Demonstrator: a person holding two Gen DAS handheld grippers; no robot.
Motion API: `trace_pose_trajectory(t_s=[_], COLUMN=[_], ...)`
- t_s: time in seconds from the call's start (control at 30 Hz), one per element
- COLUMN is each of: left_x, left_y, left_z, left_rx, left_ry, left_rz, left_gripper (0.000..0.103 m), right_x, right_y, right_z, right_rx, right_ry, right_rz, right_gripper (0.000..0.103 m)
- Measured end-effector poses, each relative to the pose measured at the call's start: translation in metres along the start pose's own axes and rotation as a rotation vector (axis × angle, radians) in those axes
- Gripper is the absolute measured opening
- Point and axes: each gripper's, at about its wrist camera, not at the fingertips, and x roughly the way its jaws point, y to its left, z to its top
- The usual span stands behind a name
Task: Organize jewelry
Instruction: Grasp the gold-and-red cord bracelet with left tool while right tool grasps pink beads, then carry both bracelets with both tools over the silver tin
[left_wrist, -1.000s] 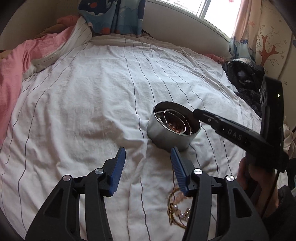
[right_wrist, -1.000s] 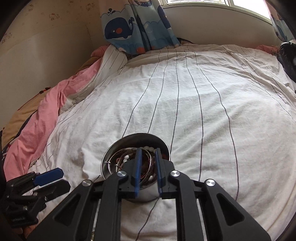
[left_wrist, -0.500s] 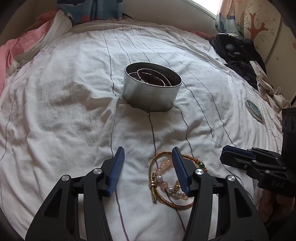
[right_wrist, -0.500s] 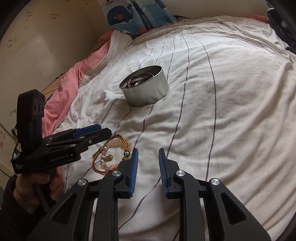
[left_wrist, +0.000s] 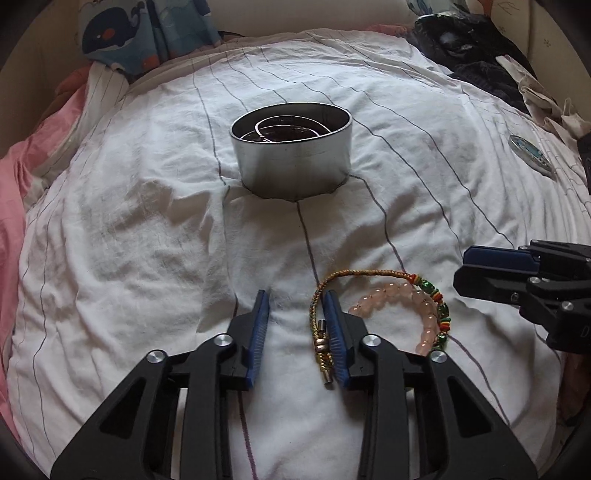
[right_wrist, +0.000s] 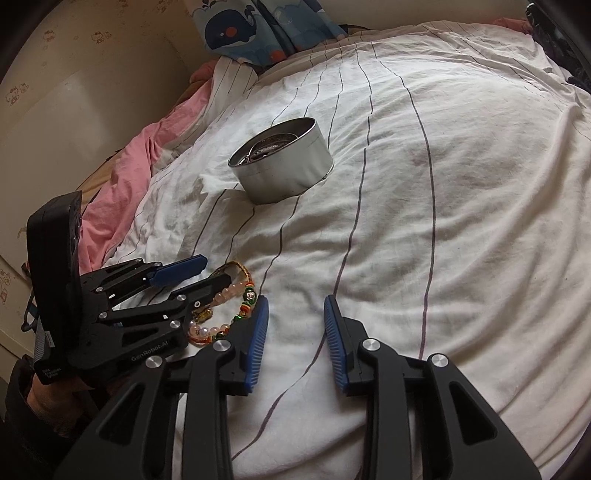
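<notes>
The left claw (left_wrist: 297, 321) is open, low over the bed (left_wrist: 147, 221), its right finger among the bracelets (left_wrist: 424, 317). The right claw (right_wrist: 295, 321) is open too, just beside them. The metal tin (left_wrist: 293, 166) with jewelry stands farther away.

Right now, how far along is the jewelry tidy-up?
Done: some bangles already lie in the metal tin. In hand: nothing; the left gripper is open over the bracelets on the sheet, and the right gripper is open and empty. Left: grasp those bracelets and tin them.
</notes>
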Motion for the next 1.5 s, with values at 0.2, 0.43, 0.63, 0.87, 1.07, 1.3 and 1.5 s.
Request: trace_pose_trajectory(t_s=[0.2, 0.43, 0.63, 0.87, 1.07, 1.3, 1.5], left_x=[-0.019, -0.015, -0.006, -0.008, -0.023, -0.027, -0.031], left_y=[0.065, 0.086, 0.083, 0.080, 0.064, 0.053, 0.046], left_z=[-0.005, -0.015, -0.018, -0.016, -0.005, 0.000, 0.003], left_rx=[-0.350, -0.483, -0.472, -0.445, -0.362, -0.315, -0.268], left_ry=[-0.090, -0.092, -0.058, -0.063, -0.120, -0.137, -0.148], left_rz=[-0.137, -0.177, -0.140, -0.122, -0.111, -0.111, -0.067], left_gripper=[0.007, 0.007, 0.007, 0.007, 0.007, 0.007, 0.007], right_x=[-0.001, 0.019, 0.050, 0.028, -0.013, -0.020, -0.023], right_y=[0.008, 0.034, 0.061, 0.049, -0.014, -0.017, -0.012], right_z=[-0.001, 0.009, 0.014, 0.007, 0.006, 0.007, 0.008], right_rx=[-0.044, -0.140, -0.277, -0.242, 0.142, 0.202, 0.176], right_ry=[-0.013, 0.015, 0.075, 0.057, -0.077, -0.143, -0.171], right_rz=[0.001, -0.004, -0.126, -0.090, 0.238, 0.351, 0.347], right_gripper=[0.033, 0.035, 0.038, 0.008, 0.008, 0.008, 0.008])
